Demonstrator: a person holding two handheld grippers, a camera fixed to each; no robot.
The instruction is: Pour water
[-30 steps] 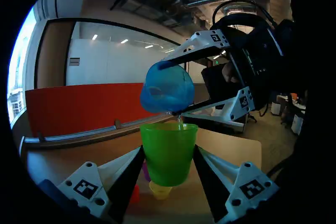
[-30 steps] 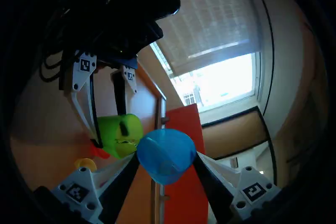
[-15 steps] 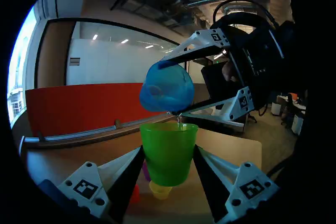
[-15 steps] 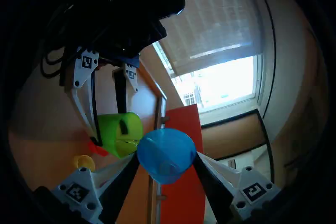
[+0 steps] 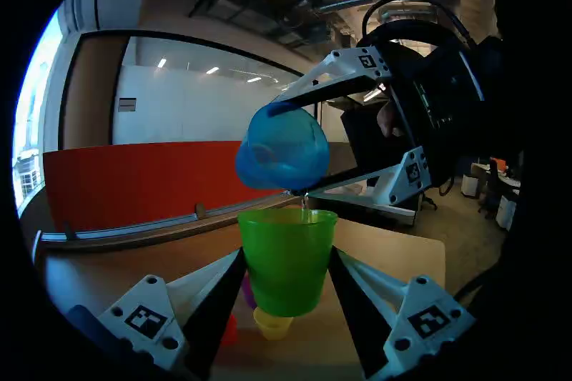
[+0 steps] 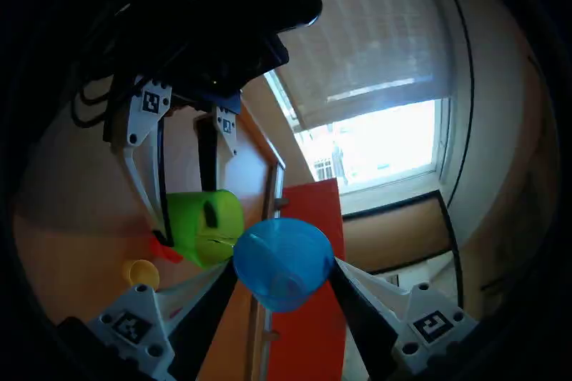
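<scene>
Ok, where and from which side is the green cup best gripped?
Probably on its side walls about mid-height, coming in level from the side, as the left gripper does. The green cup stands upright and tapers downward, so its wider top sits above the fingers, and its mouth is left free under the tilted blue cup.

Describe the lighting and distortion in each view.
Left gripper view: even indoor light, blue cup and green cup sharp, red wall edges bowed by the fisheye. Right gripper view: window blown out white, upper left backlit nearly black.
</scene>
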